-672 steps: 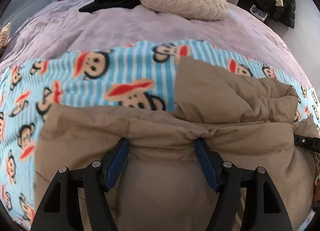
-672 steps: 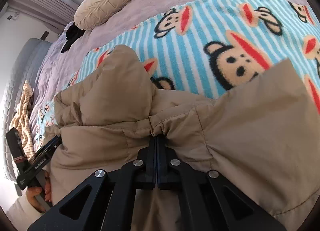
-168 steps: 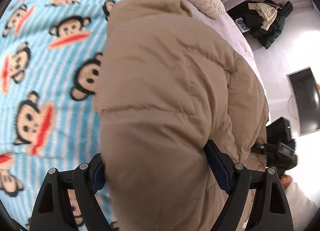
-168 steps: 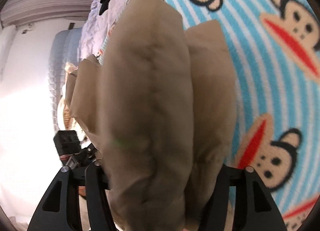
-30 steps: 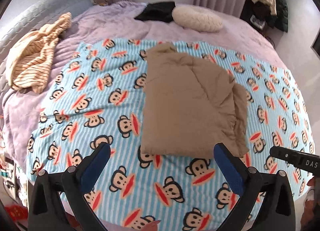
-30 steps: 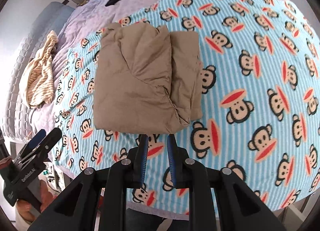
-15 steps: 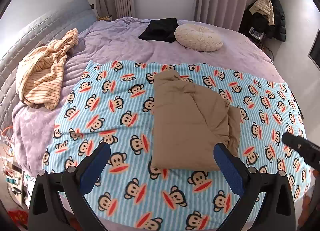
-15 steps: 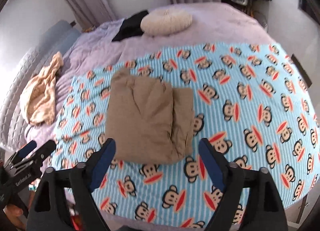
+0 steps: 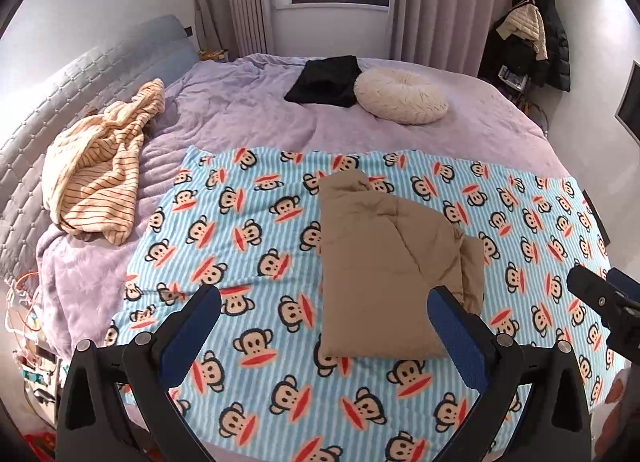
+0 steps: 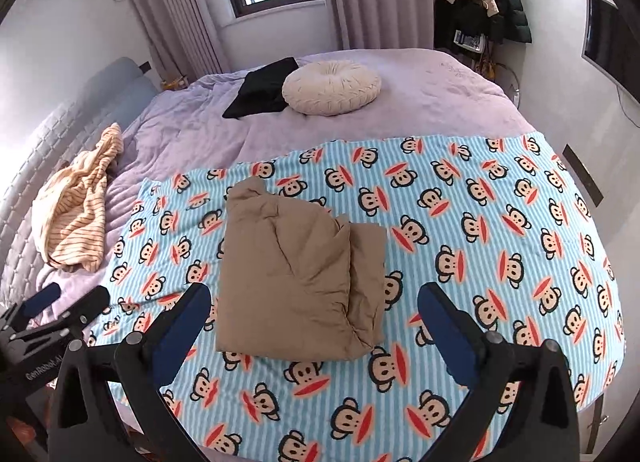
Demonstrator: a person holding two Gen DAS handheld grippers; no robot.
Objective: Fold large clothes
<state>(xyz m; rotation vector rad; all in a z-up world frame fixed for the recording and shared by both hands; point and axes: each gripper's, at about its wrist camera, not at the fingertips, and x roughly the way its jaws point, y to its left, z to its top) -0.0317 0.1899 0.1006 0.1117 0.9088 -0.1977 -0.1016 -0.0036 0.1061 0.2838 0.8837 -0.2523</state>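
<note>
I had both tools up over the near edge of the bed (image 9: 248, 121). The left hand-held gripper (image 9: 324, 304) stood wide open with nothing between its blue pads (image 9: 188, 338). The right hand-held gripper (image 10: 314, 300) was opening, its jaws already spread wide, and nothing sat between them either.

The folded tan jacket (image 9: 388, 274) lay ahead of and below both tools, flat on the blue striped monkey-print blanket (image 9: 240, 229). Seen from my left tool, it sat ahead and toward the right finger, whose tip overlapped the bundle's near right corner in view without touching it. Seen from my right tool, the jacket (image 10: 296, 274) lay ahead between the two fingers, nearer the left one. It was a compact rectangle with a narrower folded layer showing along its right side and a small peak at its far left corner.

Farther ahead, well beyond the blanket, a round cream cushion (image 10: 332, 87) rested on the purple bedcover, touching a black garment (image 10: 262, 87) just to its left. Off to the left of both tools, a striped cream garment (image 9: 96, 165) lay crumpled near the padded headboard (image 9: 80, 81). Coats (image 10: 480, 1) hung in the far right corner.

At the right edge of my left view I could see the other tool's tip (image 9: 600, 294).
</note>
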